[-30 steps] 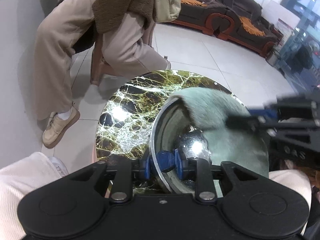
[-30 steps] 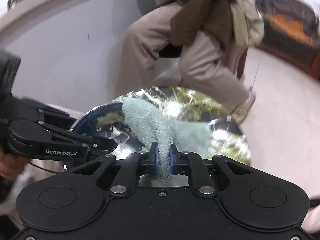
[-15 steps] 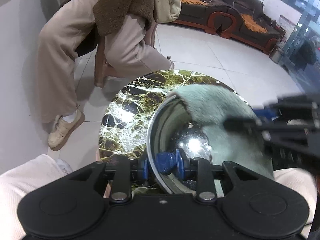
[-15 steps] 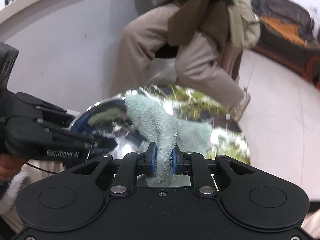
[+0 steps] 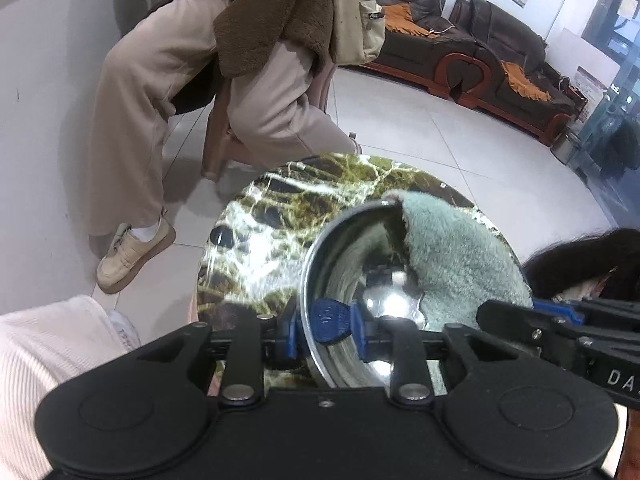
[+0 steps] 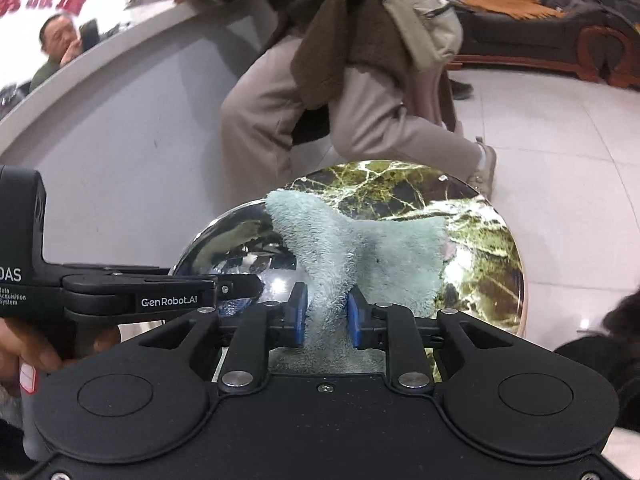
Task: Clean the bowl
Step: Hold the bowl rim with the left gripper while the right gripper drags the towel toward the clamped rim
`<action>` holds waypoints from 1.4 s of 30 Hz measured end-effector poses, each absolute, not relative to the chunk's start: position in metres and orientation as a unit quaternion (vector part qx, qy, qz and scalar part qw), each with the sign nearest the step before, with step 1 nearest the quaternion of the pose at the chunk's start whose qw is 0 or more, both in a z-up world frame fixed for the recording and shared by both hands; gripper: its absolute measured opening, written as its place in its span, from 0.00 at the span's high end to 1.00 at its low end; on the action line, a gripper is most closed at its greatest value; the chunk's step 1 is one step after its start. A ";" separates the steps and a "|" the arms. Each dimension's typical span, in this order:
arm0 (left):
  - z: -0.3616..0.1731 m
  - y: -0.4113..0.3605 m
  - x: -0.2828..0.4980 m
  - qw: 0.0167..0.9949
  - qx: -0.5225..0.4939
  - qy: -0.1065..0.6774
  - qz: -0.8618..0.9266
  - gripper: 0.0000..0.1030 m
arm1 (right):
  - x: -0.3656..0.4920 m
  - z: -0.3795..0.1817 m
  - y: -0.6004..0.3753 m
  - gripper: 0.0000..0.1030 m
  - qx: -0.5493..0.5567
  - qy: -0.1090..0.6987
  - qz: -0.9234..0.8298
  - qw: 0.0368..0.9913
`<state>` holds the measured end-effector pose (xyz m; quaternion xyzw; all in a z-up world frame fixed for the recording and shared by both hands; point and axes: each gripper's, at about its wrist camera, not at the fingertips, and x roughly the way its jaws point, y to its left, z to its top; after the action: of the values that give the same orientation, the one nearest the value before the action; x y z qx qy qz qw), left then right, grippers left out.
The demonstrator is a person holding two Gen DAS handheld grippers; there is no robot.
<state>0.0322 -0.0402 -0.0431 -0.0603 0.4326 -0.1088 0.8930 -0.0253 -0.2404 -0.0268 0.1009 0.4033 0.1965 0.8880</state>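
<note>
A shiny steel bowl [image 5: 352, 256] is tilted on edge over a round green marble table [image 5: 272, 216]. My left gripper [image 5: 326, 330] is shut on its near rim, one blue pad outside and one inside. A pale green fluffy cloth [image 5: 460, 252] drapes over the bowl's right side and far rim. In the right wrist view the cloth [image 6: 384, 248] runs between the blue pads of my right gripper [image 6: 326, 316], whose jaws are opening while the cloth still fills the gap. The bowl [image 6: 228, 240] and my left gripper [image 6: 256, 284] show at the left there. My right gripper [image 5: 492, 312] enters the left wrist view from the right.
A person in beige trousers and a brown coat [image 5: 256, 92] sits on a chair just beyond the table [image 6: 480, 240]. A curved white counter [image 6: 120, 128] stands behind at left, dark sofas [image 5: 480, 48] at the back. A white-trousered knee [image 5: 48, 344] is at lower left.
My right gripper's pads have spread apart around the cloth, and the gripper has rolled and shifted. In the left wrist view it now sits lower and closer. The left gripper stays on the bowl's rim.
</note>
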 end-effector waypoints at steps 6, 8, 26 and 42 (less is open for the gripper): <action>-0.036 -0.040 0.045 0.895 -0.065 0.428 -0.111 0.82 | -0.018 -0.026 -0.240 0.80 0.074 0.406 0.206 0.887; -0.039 -0.035 0.042 0.888 -0.071 0.439 -0.114 0.85 | -0.012 -0.024 -0.238 0.80 0.053 0.406 0.213 0.887; -0.048 -0.034 0.049 0.859 -0.042 0.466 -0.207 0.85 | 0.030 -0.012 -0.201 0.84 -0.148 0.401 0.316 0.847; -0.050 -0.035 0.032 0.872 -0.095 0.461 -0.135 0.85 | 0.020 -0.014 -0.166 0.80 -0.250 0.331 0.316 0.853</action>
<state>0.0321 -0.0346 -0.0501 -0.0948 0.4610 -0.1347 0.8720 0.0196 -0.1663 -0.0140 -0.2504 0.3307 0.3158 0.8534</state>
